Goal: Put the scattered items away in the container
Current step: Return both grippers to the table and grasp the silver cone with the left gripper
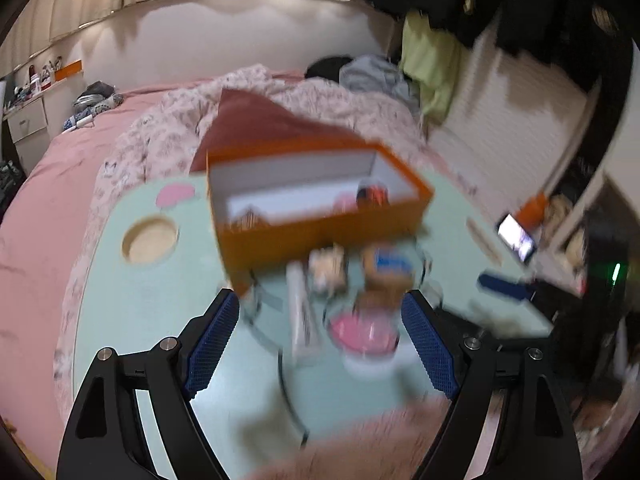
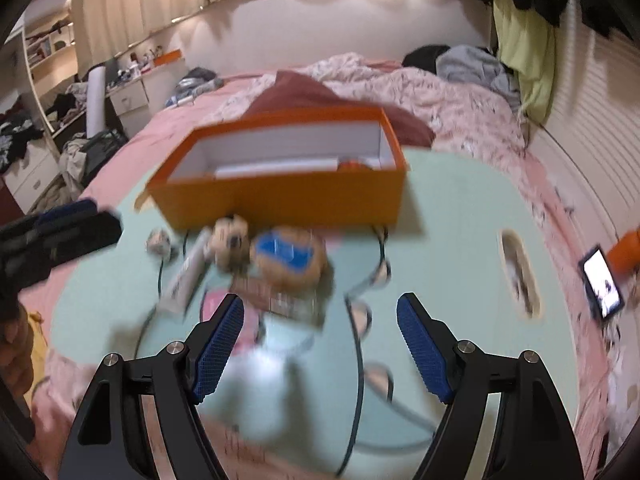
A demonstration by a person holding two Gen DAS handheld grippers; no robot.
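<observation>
Both claws wide open, nothing held: left gripper [image 1: 322, 312] & right gripper [image 2: 320, 314]. Orange box [image 2: 280, 196] sits ahead of each, w/ blurred clutter incl. a tube [image 1: 302, 312] between claws & box.

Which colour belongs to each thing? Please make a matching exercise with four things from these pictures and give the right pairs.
Things:
1. box
2. lap table
3. gripper pads
4. tube

Colours:
A. dark blue
B. white
C. orange
D. pale green

Right pairs: 1-C, 2-D, 3-A, 4-B. The box stands open on the lap table, and the tube lies in front of it among blurred small items.
</observation>
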